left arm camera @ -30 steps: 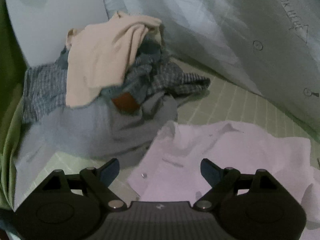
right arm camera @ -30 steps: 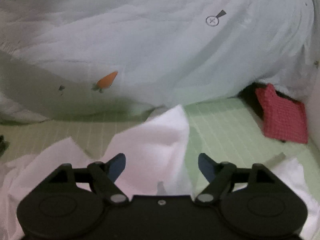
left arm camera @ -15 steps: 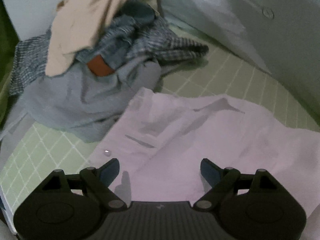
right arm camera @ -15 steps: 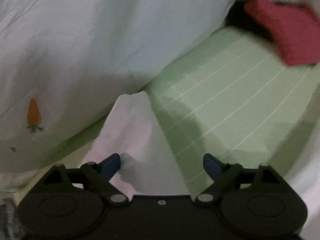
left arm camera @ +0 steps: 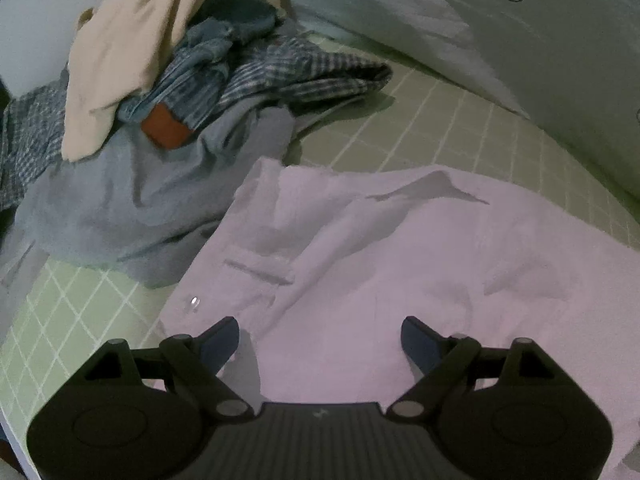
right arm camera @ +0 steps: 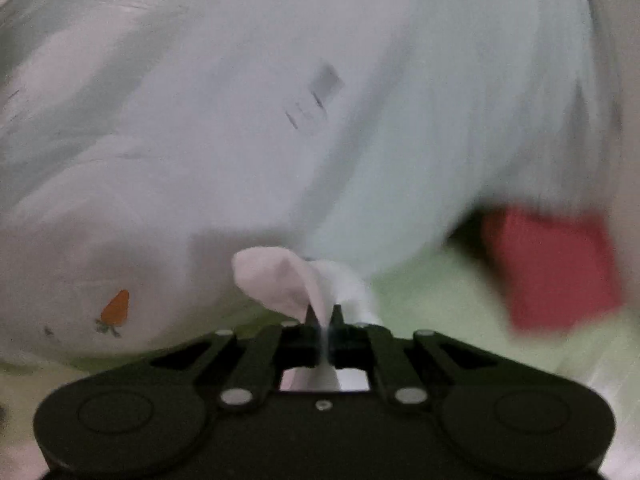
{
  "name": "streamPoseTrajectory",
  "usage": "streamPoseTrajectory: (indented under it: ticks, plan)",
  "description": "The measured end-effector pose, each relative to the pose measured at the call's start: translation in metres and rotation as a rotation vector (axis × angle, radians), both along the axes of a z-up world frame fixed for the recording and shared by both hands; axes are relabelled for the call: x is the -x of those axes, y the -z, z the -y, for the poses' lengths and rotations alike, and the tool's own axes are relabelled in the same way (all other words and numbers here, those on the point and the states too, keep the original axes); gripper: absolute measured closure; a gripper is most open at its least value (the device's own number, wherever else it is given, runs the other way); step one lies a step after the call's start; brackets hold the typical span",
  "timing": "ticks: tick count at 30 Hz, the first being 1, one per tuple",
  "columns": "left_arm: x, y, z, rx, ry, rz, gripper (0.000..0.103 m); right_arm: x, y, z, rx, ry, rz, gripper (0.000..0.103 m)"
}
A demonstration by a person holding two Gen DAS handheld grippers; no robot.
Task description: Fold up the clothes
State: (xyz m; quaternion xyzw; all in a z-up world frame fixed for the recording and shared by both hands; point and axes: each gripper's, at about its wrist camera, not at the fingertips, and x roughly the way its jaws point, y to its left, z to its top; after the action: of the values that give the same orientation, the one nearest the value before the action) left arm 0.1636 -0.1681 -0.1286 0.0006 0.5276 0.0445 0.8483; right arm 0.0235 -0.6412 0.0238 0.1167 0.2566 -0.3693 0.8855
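In the left wrist view, the left claw (left arm camera: pixel 320 334) stands wide, its two blue-tipped fingers (left arm camera: pixel 218 338) well apart and holding nothing; it hovers low over a white shirt (left arm camera: pixel 400 248) that lies spread and creased on the green checked sheet (left arm camera: pixel 436 124) of a bed; a small button (left arm camera: pixel 194 301) shows near the shirt's left edge, just ahead of the left finger; beyond the shirt, touching its far left corner, sits a heap of clothes; a grey garment (left arm camera: pixel 132 196) forms its base, a blue checked shirt (left arm camera: pixel 296 72) trails off to the right, a pair of jeans (left arm camera: pixel 200 80) with a brown patch (left arm camera: pixel 165 128) lies in the middle, and a cream cloth (left arm camera: pixel 132 40) is draped on top; a pale quilt (left arm camera: pixel 540 40) with small printed marks rises along the right and back.

In the right wrist view, which is blurred, the right claw (right arm camera: pixel 322 316) is closed tight on a fold of the white shirt (right arm camera: pixel 280 280); the pinched cloth bulges up ahead of the fingertips and also shows behind them through the gap in the claw's body; the pale quilt (right arm camera: pixel 300 100) fills most of the background, with an orange carrot print (right arm camera: pixel 116 307) at lower left; a red cloth (right arm camera: pixel 552 268) lies on the green sheet (right arm camera: pixel 420 292) to the right, near the quilt's edge.
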Motion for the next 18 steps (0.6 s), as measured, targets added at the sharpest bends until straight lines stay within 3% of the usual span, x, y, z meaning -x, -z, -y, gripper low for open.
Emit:
streamPoseTrajectory:
  ticks: [2,4,6,10,12,13,18]
  plan:
    - [0.002,-0.001,-0.003,0.007,-0.005,-0.004,0.015,-0.018,0.006,-0.026,0.062,-0.072,-0.062,0.097]
    - [0.003,-0.002,-0.004,0.012,-0.003,-0.001,0.015,-0.033,0.013,-0.047,0.108,-0.132,-0.112,0.087]
    - [0.005,-0.005,-0.005,0.017,0.002,0.003,0.015,-0.025,0.025,-0.040,0.048,-0.107,-0.094,0.059]
    - [0.012,-0.017,-0.005,0.029,0.017,0.037,0.015,-0.008,0.050,-0.026,-0.072,-0.058,-0.057,0.053]
    - [0.014,-0.020,-0.005,0.025,0.025,0.044,0.015,0.000,0.062,-0.019,-0.132,-0.033,-0.038,0.031]
    - [0.014,-0.021,-0.005,0.021,0.029,0.039,0.015,0.004,0.068,-0.015,-0.162,-0.021,-0.029,0.026]
    - [0.012,-0.020,0.007,0.000,0.063,0.022,0.015,0.024,0.098,0.003,-0.311,0.041,0.018,0.014]
